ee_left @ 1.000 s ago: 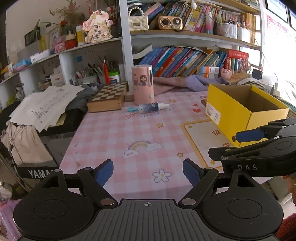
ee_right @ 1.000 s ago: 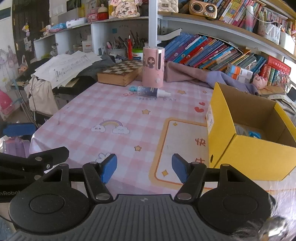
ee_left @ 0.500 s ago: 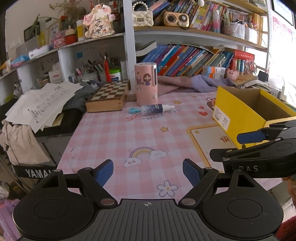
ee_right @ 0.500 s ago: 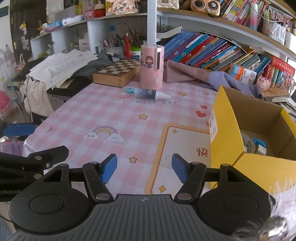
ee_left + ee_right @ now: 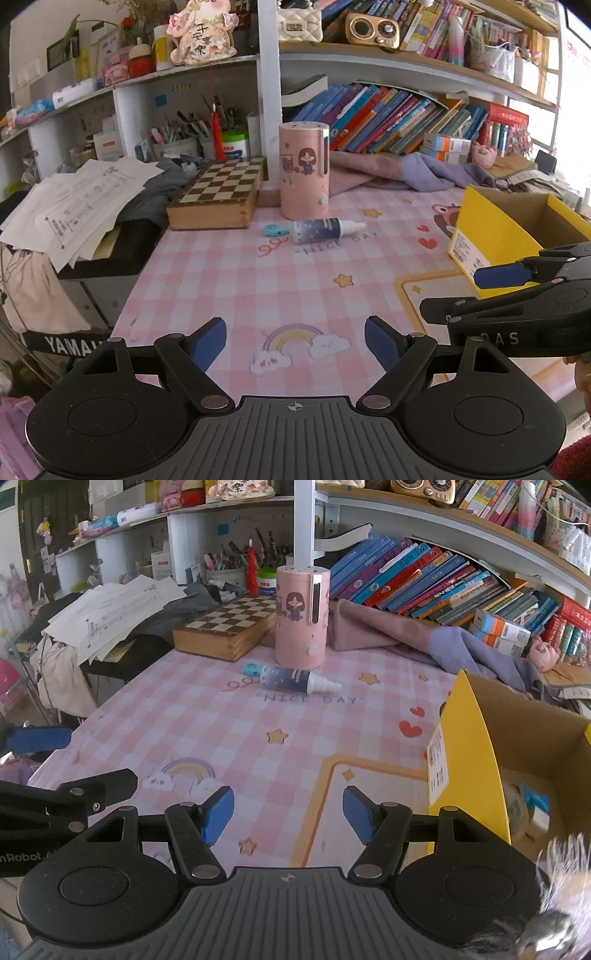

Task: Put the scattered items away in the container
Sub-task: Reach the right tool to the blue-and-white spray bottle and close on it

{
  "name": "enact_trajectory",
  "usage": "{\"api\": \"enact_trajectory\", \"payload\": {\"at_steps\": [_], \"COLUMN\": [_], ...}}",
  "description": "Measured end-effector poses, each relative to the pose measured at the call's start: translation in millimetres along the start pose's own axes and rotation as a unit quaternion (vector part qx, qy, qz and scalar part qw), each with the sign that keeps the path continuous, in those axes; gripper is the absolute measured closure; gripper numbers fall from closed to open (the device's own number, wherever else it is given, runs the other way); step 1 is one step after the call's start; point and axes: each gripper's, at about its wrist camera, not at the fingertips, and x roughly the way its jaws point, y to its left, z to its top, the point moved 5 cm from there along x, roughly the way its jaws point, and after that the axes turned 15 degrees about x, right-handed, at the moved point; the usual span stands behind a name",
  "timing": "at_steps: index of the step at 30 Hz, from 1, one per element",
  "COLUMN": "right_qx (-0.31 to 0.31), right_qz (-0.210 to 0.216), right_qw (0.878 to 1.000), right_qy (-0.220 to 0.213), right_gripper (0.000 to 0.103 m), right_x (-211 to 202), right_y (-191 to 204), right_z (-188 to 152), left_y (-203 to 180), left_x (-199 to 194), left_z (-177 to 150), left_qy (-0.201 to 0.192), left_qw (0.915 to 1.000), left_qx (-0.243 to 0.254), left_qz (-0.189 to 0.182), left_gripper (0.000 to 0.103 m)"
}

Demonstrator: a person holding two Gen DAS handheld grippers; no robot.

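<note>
Spray bottle (image 5: 320,229) lies on its side on the pink checked tablecloth (image 5: 236,280), just in front of the upright pink cylinder holder (image 5: 303,170). Long axis runs roughly left-right across both views; white nozzle end points right toward the yellow box (image 5: 491,236), dark blue body to the left. In the right wrist view the bottle (image 5: 291,679) tilts slightly, nozzle lower-right. Small teal clip-like item (image 5: 275,230) sits just beside the bottle's base end, touching or nearly; cannot tell which.

Yellow box (image 5: 472,760) stands open on the right side of the table, well apart from the bottle, some small items inside, blurred.

Left gripper (image 5: 295,341) is angled down over the near table edge above the rainbow print, jaws wide, nothing between the blue pads. Right gripper (image 5: 288,816) is also angled down, jaws moderately apart, empty, close beside the box's near left wall. The two grippers sit side by side, each visible at the edge of the other's view. Wooden chessboard box (image 5: 218,199) sits left of the holder.
</note>
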Motion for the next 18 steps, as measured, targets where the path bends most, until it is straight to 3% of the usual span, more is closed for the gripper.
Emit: {"api": "enact_trajectory", "payload": {"at_steps": [11, 18], "right_qx": [-0.015, -0.077], "right_qz": [0.019, 0.032], "right_qw": [1.000, 0.995], "right_qy": [0.020, 0.047], "right_gripper": [0.039, 0.039], "right_x": [48, 91], "right_y": [-2, 6], "right_z": [46, 79], "left_y": [23, 46], "left_x": [49, 89], "left_z": [28, 45], "left_qy": [0.019, 0.031], "left_qw": [0.9998, 0.9994], "left_qx": [-0.005, -0.012], "left_qz": [0.001, -0.002], "left_gripper": [0.019, 0.019]}}
